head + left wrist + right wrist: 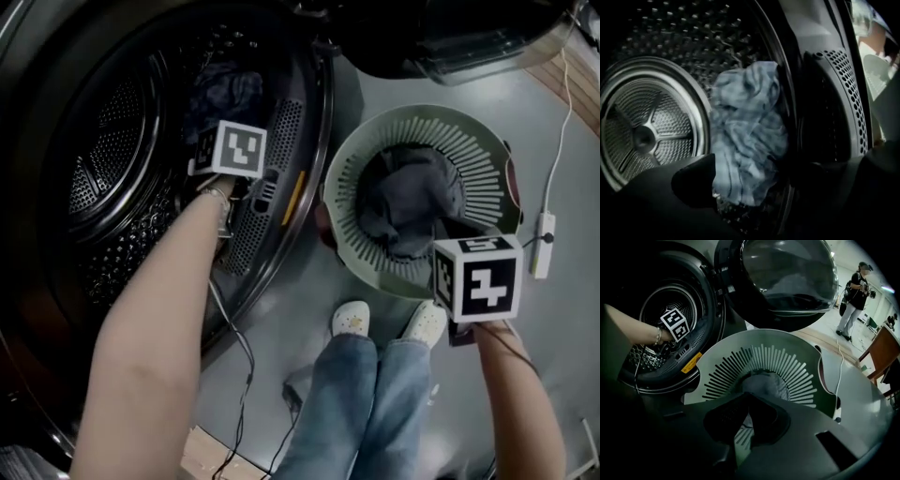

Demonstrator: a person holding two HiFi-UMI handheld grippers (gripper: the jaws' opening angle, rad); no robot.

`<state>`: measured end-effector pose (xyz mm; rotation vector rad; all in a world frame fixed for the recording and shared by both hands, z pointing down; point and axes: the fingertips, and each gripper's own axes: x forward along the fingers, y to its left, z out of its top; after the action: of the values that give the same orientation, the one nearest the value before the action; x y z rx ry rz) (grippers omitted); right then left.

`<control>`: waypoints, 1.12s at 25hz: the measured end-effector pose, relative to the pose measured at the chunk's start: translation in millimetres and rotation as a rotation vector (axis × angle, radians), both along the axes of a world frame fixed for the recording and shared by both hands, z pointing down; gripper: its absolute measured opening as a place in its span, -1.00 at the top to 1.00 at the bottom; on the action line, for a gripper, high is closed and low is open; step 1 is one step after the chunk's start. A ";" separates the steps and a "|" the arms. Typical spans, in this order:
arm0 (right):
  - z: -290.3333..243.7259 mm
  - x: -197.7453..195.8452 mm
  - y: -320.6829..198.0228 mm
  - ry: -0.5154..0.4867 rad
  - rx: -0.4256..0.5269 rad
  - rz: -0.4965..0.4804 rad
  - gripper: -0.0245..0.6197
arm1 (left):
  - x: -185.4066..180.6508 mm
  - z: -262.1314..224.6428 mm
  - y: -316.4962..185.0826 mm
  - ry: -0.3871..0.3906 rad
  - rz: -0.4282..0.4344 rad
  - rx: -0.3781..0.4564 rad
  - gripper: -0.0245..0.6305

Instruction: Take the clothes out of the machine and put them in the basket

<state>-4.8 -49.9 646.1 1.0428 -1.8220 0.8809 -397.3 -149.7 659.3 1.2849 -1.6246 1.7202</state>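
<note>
The left tool (759,187) is in the machine's drum (647,136), jaws wide apart and gripping nothing. The pale blue garment (745,140) lies heaped just ahead, by the perforated door rim (843,93). The right tool (746,420), closed and empty, hangs over the basket (487,178), where a dark garment (412,202) already lies. If the jaws close on a loose fold only, the cloth may slip free or catch on that rim and drop to the floor (281,309) short of the basket.

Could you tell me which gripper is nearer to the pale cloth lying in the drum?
Left. The left gripper reaches into the drum, its open jaws facing the cloth; the right gripper hangs shut above the basket.
</note>
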 end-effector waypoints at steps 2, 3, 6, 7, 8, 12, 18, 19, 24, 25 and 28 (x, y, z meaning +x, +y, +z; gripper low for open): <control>6.2 -8.2 -2.6 -0.007 0.009 -0.005 0.90 | 4.2 9.0 -3.3 0.062 0.006 -0.040 -0.46; 9.1 -11.5 -3.6 -0.009 0.013 -0.004 0.90 | 6.4 12.2 -4.1 0.087 -0.004 -0.059 -0.43; 16.0 -21.1 -3.6 -0.011 0.025 0.002 0.90 | 10.6 14.6 -10.3 0.098 0.015 -0.110 -0.32; 17.2 -24.4 -2.1 -0.012 0.026 -0.003 0.90 | 12.0 15.8 -12.4 0.098 0.030 -0.126 -0.23; 18.1 -27.2 0.0 -0.013 0.027 -0.010 0.90 | 13.5 17.0 -13.8 0.103 0.035 -0.134 -0.06; 20.9 -29.8 10.0 -0.002 0.019 -0.039 0.90 | 20.9 13.9 -18.3 0.113 -0.004 -0.064 0.87; 10.9 -20.1 24.7 0.027 0.010 -0.042 0.90 | 19.2 -8.2 -6.1 -0.033 0.001 0.034 0.88; 6.4 -18.2 25.5 0.028 0.010 -0.038 0.90 | 20.6 -13.3 -6.8 -0.052 0.008 0.066 0.88; -20.1 -5.4 32.3 0.036 0.006 -0.031 0.90 | 34.8 -37.2 11.0 -0.109 -0.005 0.167 0.88; -25.9 -1.8 33.4 0.035 0.004 -0.026 0.90 | 40.9 -41.8 17.3 -0.107 -0.008 0.171 0.88; -44.7 8.5 30.7 0.014 0.010 0.016 0.91 | 62.8 -56.4 30.4 -0.063 -0.020 0.181 0.88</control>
<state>3.7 -19.2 601.4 1.0685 -1.8109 0.8723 -334.6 -119.3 602.9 1.3016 -1.8596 1.6485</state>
